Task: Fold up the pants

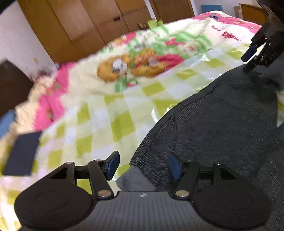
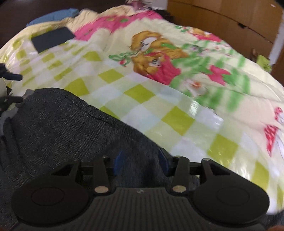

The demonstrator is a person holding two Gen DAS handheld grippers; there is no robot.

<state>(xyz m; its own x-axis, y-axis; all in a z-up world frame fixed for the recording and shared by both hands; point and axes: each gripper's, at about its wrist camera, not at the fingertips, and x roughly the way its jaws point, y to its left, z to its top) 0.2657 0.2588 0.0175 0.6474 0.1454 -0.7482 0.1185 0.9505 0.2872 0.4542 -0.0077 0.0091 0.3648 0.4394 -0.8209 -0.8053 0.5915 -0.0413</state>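
Pants: one pair, dark grey ribbed cloth (image 1: 221,124), lying on the bed at its near edge; in the left wrist view they fill the near right, in the right wrist view (image 2: 62,128) the near left. A paler grey inner band (image 1: 133,179) shows at the near edge.
Hidden parts of the pants: both views cut them off at the bottom and side, so legs, waist and full outline cannot be made out; how many layers are stacked cannot be told.
Left gripper: (image 1: 142,165) fingers spread wide apart, released, one blue pad (image 1: 112,164) over the bedspread and the other over the pants' edge; whether either touches cloth is unclear.
Right gripper: (image 2: 141,162) blue pads set on either side of a bunch of the dark cloth, apparently grasping the pants; motion blur softens the contact. From the left wrist view it shows only in part at the far right (image 1: 257,51), above the pants.
Bedspread: one, yellow-green checks with a cartoon print and pink border (image 1: 110,113), blurred in both views.
Dark flat rectangle: one (image 2: 52,40), on the far left of the bed in the right wrist view; what it is cannot be told.
Blue cloth: one piece (image 2: 53,15) at the far edge, partly hidden.
Wardrobe: wooden doors (image 1: 88,23) beyond the bed, cut off above.
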